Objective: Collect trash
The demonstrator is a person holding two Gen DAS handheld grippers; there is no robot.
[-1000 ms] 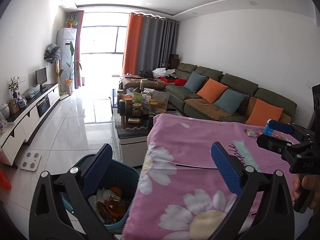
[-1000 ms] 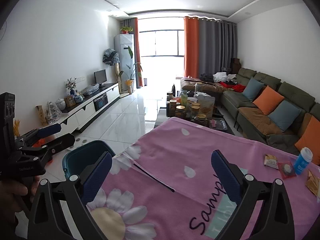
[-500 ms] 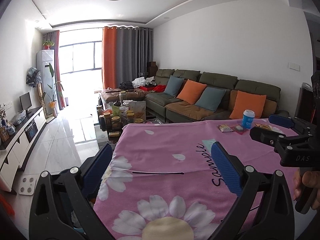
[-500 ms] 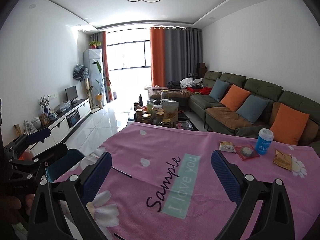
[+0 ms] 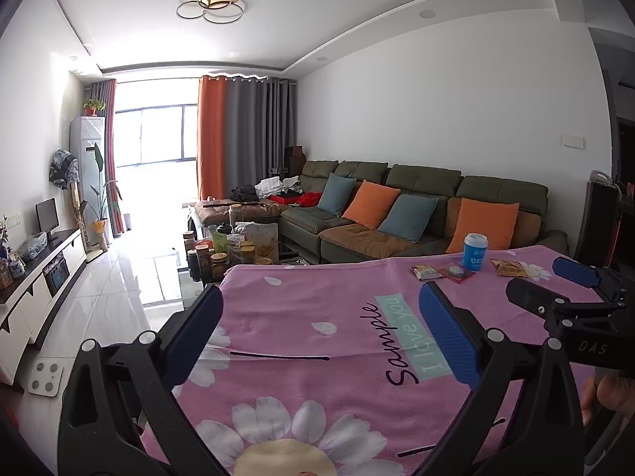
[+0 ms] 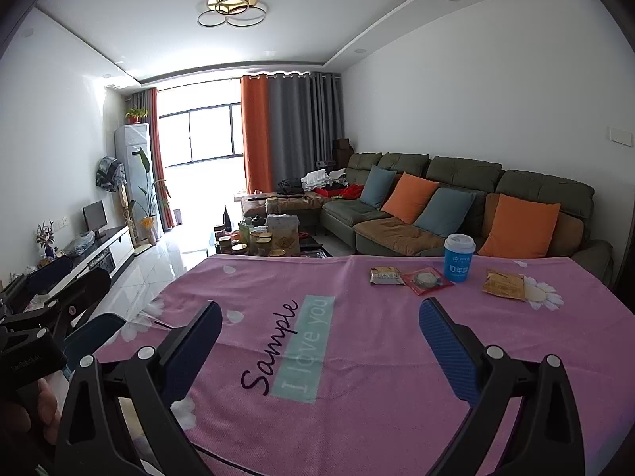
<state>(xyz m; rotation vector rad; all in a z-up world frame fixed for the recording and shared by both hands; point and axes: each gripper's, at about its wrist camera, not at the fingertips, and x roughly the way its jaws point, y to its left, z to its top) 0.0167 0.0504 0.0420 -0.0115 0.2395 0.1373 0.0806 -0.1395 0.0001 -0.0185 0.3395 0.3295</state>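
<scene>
1. I am holding the left tool (image 5: 321,331) over the near part of the pink flowered cloth (image 6: 357,357) that is covering the table; its blue pads are standing wide apart with nothing between them.
2. I am holding the right tool (image 6: 319,341) over the same cloth, to the right of the left one; its jaws are likewise spread and gripping nothing. In the left wrist view it is showing at the right edge with a hand (image 5: 607,390) on its handle.
3. Just off the left edge of the cloth, a dark teal bin (image 6: 93,331) is peeking out behind the left tool's body; I cannot tell what is in it.
4. The trash is lying near the far right corner of the cloth, well apart from both tools: a blue cup with a white lid (image 6: 459,257) is standing upright there.
5. Left of the cup a red wrapper (image 6: 426,279) is lying flat, touching a brown packet (image 6: 385,275) on its left.
6. Right of the cup a yellow-brown packet (image 6: 504,283) is lying flat, just beside a printed daisy.
7. Beyond the cloth, a low table crowded with jars (image 6: 258,240) and a green sofa (image 6: 456,182) with orange and blue cushions are standing.
</scene>
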